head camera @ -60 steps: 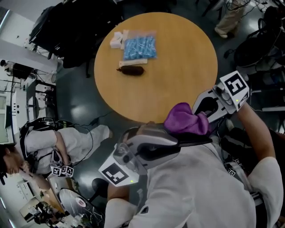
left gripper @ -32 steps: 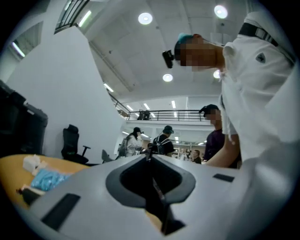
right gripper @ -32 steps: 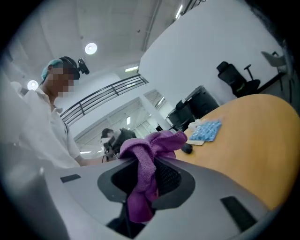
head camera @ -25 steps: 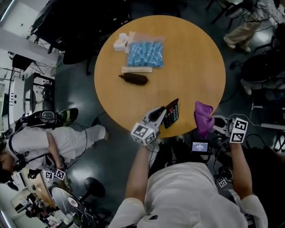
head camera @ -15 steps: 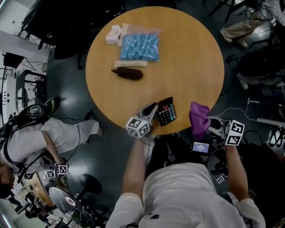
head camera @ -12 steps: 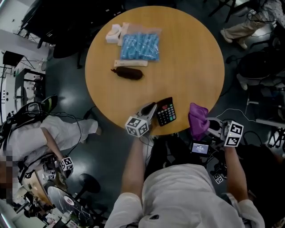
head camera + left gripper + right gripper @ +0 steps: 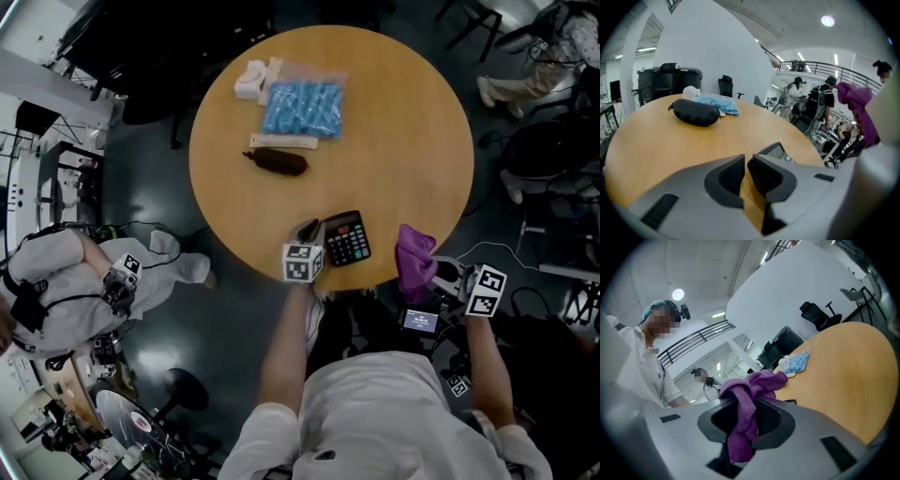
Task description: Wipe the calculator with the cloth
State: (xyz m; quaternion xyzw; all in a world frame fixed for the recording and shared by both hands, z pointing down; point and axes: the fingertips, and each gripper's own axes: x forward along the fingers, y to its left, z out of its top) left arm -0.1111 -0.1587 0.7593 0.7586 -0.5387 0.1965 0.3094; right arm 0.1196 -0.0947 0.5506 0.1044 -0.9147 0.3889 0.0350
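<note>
**Calculator (image 7: 347, 238) at the desk's (image 7: 403, 141) six o'clock edge**

The left hand-held gripper (image 7: 309, 229), jaws opening on nothing, sits at its nine o'clock, one jaw hiding most of it in the left gripper view. The right hand-held gripper (image 7: 439, 275) clamps the purple cloth (image 7: 413, 258) at three o'clock.

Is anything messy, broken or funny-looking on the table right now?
Nothing is spilled or broken. The calculator just lies a bit slanted close to the table's near edge, and the purple cloth is scrunched up in the right gripper, not spread flat.
</note>
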